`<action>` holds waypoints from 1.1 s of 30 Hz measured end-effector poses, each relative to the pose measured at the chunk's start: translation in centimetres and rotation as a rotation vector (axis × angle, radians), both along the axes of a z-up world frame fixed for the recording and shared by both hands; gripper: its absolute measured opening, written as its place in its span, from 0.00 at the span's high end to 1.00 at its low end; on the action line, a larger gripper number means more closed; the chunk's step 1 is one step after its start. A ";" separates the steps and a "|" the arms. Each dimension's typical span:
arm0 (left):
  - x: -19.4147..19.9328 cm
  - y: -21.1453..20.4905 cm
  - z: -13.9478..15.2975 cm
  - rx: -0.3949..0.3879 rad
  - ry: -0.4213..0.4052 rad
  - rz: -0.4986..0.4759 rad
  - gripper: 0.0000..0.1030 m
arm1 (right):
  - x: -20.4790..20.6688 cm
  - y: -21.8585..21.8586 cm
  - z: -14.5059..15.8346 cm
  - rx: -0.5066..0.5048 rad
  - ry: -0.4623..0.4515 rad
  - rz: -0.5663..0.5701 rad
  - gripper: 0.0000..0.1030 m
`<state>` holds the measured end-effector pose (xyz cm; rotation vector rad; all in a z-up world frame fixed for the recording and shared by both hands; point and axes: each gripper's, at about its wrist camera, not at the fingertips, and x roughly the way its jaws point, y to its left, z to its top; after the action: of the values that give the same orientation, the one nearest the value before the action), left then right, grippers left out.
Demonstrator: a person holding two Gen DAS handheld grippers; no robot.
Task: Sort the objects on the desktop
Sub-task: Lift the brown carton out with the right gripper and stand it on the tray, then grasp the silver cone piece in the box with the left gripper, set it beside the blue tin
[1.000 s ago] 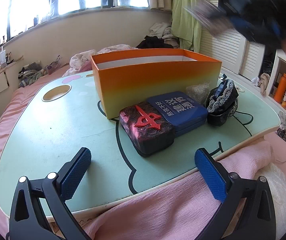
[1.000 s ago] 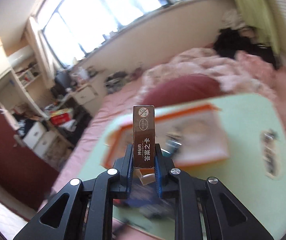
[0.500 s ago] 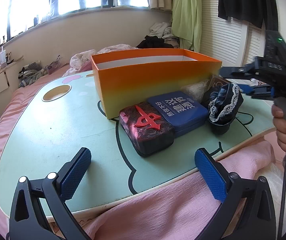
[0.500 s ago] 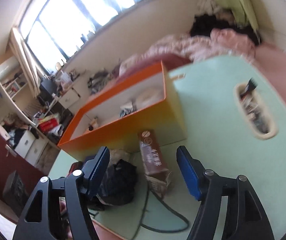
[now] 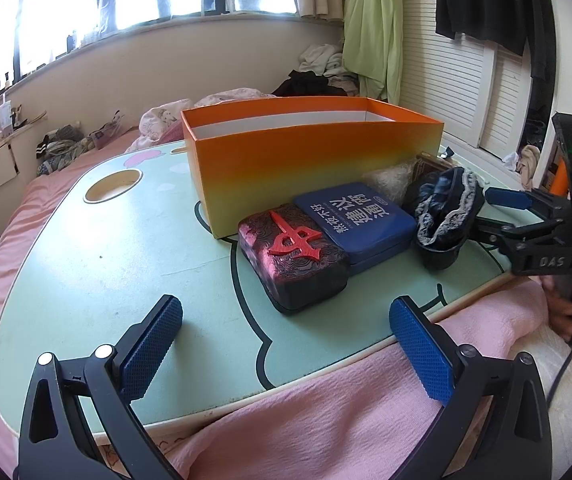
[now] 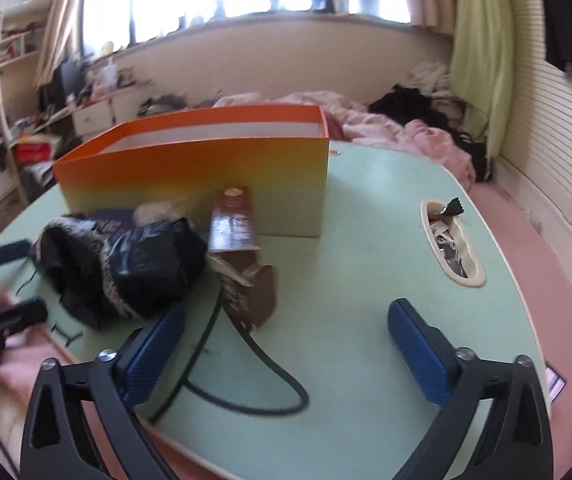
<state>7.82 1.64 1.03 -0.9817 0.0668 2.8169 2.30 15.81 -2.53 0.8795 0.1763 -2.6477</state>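
Since the earlier frames, the brown card box has left the right gripper and lies on the green surface, its far end against the front wall of the orange box, while that gripper has backed off low. Both grippers carry nothing: the left gripper hangs at the near edge with fingers spread wide, and the right's fingers stand equally wide. Red-emblem case, blue tin and black lace pouch sit grouped before the orange box, probably staged for loading.
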 end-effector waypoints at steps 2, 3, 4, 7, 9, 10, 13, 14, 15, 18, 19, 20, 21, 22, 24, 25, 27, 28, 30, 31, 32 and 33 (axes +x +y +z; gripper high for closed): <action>0.0 0.0 0.0 0.000 0.000 0.000 0.00 | 0.7 -0.5 -0.4 -0.010 0.040 -0.044 0.00; 0.0 -0.1 0.0 0.000 0.000 0.000 0.00 | 0.9 -0.7 -0.5 -0.008 0.053 -0.052 0.00; 0.0 -0.1 0.0 -0.001 0.000 0.002 0.00 | 1.0 -0.8 -0.4 -0.011 0.054 -0.052 0.00; -0.1 -0.6 0.1 0.012 0.001 0.013 0.00 | 1.2 -0.8 -0.4 -0.014 0.054 -0.049 0.00; 0.0 -1.3 0.5 0.037 0.010 0.020 0.00 | 1.1 -0.8 -0.4 -0.014 0.053 -0.048 0.00; 0.1 -1.6 0.8 0.040 0.021 0.028 0.00 | 1.1 -0.8 -0.4 -0.013 0.051 -0.048 0.00; 0.9 -2.4 3.0 0.015 0.102 0.064 0.00 | 1.0 -0.8 -0.4 -0.014 0.049 -0.047 0.00; 1.1 -2.5 3.8 0.005 0.126 0.073 0.00 | 1.0 -0.9 -0.3 -0.014 0.049 -0.048 0.00; 1.2 -2.6 5.1 -0.005 0.159 0.079 0.01 | 1.0 -0.9 -0.3 -0.014 0.049 -0.048 0.00; 0.1 -2.0 8.3 -0.001 0.204 0.040 0.06 | 0.9 -0.9 -0.3 -0.015 0.049 -0.048 0.00; -0.8 -1.6 9.3 0.007 0.199 0.008 0.08 | 0.9 -0.9 -0.3 -0.015 0.049 -0.048 0.00; -1.8 -1.2 10.2 0.015 0.188 -0.021 0.13 | 0.9 -0.9 -0.3 -0.016 0.048 -0.048 0.00; -3.3 -0.7 11.0 0.022 0.171 -0.058 0.16 | 0.9 -0.9 -0.3 -0.015 0.048 -0.048 0.00; -4.6 -0.2 11.5 0.024 0.153 -0.089 0.17 | 0.8 -0.8 -0.3 -0.016 0.049 -0.048 0.00; -8.3 1.2 12.2 0.016 0.075 -0.131 0.17 | 0.7 -0.8 -0.3 -0.016 0.049 -0.048 0.00; -9.9 1.7 12.2 0.013 0.037 -0.135 0.17 | 0.7 -0.9 -0.1 -0.016 0.050 -0.049 0.00; -13.6 3.0 11.8 -0.001 -0.050 -0.136 0.24 | 1.2 -1.0 -0.1 -0.014 0.052 -0.048 0.00; -14.9 3.4 11.4 -0.010 -0.086 -0.132 0.32 | 1.2 -1.0 -0.1 -0.015 0.052 -0.048 0.00; -18.0 4.2 9.9 -0.015 -0.187 -0.113 0.39 | 1.3 -1.2 0.0 -0.015 0.053 -0.049 0.00; -19.2 4.3 9.3 -0.010 -0.229 -0.105 0.39 | 1.3 -1.2 0.0 -0.016 0.054 -0.048 0.00; -20.8 4.5 8.5 0.006 -0.292 -0.101 0.39 | 1.3 -1.3 0.0 -0.015 0.054 -0.049 0.00; -21.4 4.3 7.7 0.024 -0.337 -0.097 0.39 | 1.3 -1.6 0.1 -0.015 0.054 -0.049 0.00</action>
<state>-13.55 5.93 8.73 -1.3897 0.0392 2.5215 3.56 14.21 -2.42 0.8181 0.1506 -2.7160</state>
